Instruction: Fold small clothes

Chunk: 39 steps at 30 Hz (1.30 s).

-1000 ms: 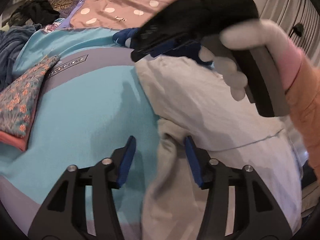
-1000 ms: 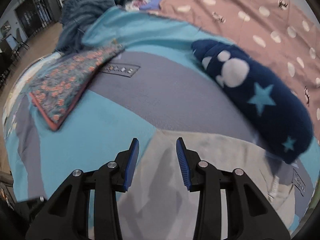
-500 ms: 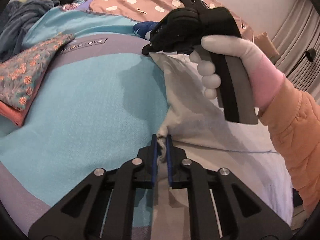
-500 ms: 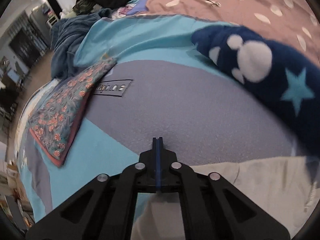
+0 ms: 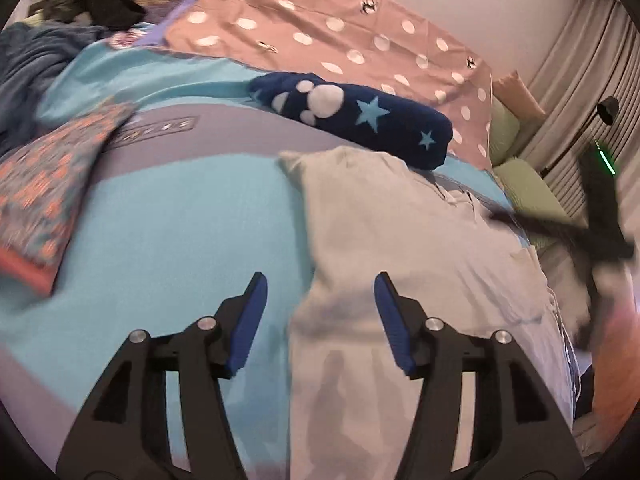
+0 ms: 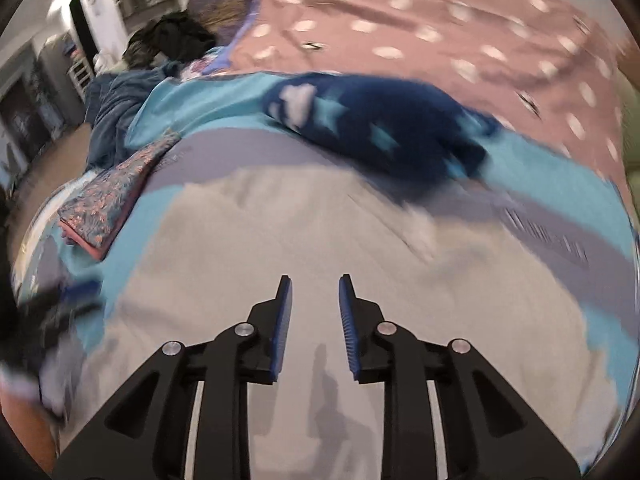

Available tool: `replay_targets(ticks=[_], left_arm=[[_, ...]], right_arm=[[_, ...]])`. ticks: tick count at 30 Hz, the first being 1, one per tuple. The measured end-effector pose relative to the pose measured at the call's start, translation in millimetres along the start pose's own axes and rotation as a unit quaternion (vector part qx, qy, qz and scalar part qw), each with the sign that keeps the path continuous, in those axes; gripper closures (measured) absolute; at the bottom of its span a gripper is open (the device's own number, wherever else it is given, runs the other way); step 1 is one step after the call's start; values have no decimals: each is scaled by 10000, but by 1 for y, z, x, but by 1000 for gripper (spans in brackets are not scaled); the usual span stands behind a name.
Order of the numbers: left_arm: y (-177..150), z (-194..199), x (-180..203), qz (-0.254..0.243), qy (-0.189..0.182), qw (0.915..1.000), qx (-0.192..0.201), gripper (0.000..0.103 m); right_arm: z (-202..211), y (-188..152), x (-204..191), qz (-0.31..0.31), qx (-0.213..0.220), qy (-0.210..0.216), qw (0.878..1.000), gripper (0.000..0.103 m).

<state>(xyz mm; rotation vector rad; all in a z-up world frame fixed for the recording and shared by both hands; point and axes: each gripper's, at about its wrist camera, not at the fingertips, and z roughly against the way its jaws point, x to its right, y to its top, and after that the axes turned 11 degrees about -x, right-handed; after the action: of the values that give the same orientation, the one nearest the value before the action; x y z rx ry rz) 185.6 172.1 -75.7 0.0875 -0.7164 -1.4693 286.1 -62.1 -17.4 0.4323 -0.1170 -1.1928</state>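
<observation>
Hovering over the teal bedspread (image 5: 168, 240), my left gripper (image 5: 318, 300) has just been opening and holds nothing, the pale grey garment's (image 5: 404, 240) left edge lying between its pads, long axis running away toward the navy star bundle (image 5: 360, 120). My right gripper (image 6: 315, 308), above the cloth's middle, has also just parted, empty. Half a second ago both were pinched shut, the left on that edge.

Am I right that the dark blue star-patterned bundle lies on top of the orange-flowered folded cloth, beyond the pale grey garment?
Not quite. The dark blue bundle lies apart from the flowered cloth, resting on the bed cover against the far edge of the pale grey garment. The left wrist view shows this.
</observation>
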Motion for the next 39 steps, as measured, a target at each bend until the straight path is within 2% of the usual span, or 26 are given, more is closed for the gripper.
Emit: replay_targets(ticks=[2, 4, 6, 7, 8, 9, 10, 13, 15, 18, 20, 22, 24, 25, 27, 28, 29, 30, 33, 34, 36, 39], left_arm=[[24, -18, -4, 115, -24, 9998, -190, 47], [49, -42, -8, 230, -282, 9982, -477, 47], [75, -69, -18, 405, -204, 9974, -557, 56], [81, -74, -19, 428, -164, 9977, -509, 73], [90, -78, -22, 477, -214, 9977, -443, 99], [96, -79, -26, 610, -441, 9962, -443, 99], [97, -76, -27, 647, -512, 9959, -372, 99], [89, -65, -18, 168, -284, 9995, -29, 99], [83, -72, -23, 37, -60, 9999, -122, 99], [82, -70, -43, 402, 48, 9991, 83, 101], [85, -61, -59, 705, 399, 9965, 183, 103], [85, -47, -72, 941, 261, 9950, 191, 103], [81, -33, -71, 938, 44, 9953, 249, 102], [75, -23, -65, 820, -126, 9961, 287, 100], [67, -16, -51, 614, -400, 9970, 238, 85], [63, -17, -42, 481, -503, 9974, 177, 71], [57, -20, -27, 232, -467, 9986, 51, 64], [53, -24, -20, 91, -354, 9993, -27, 63], [43, -59, 3, -372, 669, 9961, -429, 64], [39, -66, 8, -557, 879, 9941, -306, 65], [37, -68, 13, -696, 1066, 9916, -233, 65], [35, -67, 18, -795, 1223, 9891, -208, 65]], right_arm=[[13, -37, 26, -324, 64, -12, 9995, 74], [25, -72, 53, -687, 148, -53, 9975, 73], [36, -110, 85, -1193, 223, -235, 9923, 72], [37, -126, 101, -1463, 182, -231, 9888, 72], [37, -138, 112, -1659, 137, -196, 9858, 72], [38, -148, 122, -1843, 124, -152, 9827, 72], [40, -160, 133, -2051, 138, -156, 9785, 72], [44, -173, 144, -2164, 212, -151, 9760, 72], [43, -173, 146, -2156, 255, -100, 9761, 72], [38, -168, 146, -2165, 305, 76, 9758, 72], [35, -162, 142, -2120, 308, 144, 9767, 71], [31, -161, 136, -1983, 230, -52, 9799, 70], [30, -164, 136, -1902, 238, -92, 9814, 69], [30, -165, 138, -1925, 249, -53, 9810, 69], [30, -167, 145, -2108, 315, 153, 9769, 69], [31, -168, 148, -2178, 350, 243, 9751, 67], [31, -167, 150, -2233, 371, 306, 9736, 65], [32, -165, 150, -2252, 410, 310, 9730, 64], [35, -154, 146, -2174, 495, 143, 9747, 64], [35, -150, 145, -2133, 526, 110, 9755, 63], [37, -141, 145, -2042, 614, 117, 9769, 59], [34, -122, 159, -2021, 648, 357, 9766, 59]])
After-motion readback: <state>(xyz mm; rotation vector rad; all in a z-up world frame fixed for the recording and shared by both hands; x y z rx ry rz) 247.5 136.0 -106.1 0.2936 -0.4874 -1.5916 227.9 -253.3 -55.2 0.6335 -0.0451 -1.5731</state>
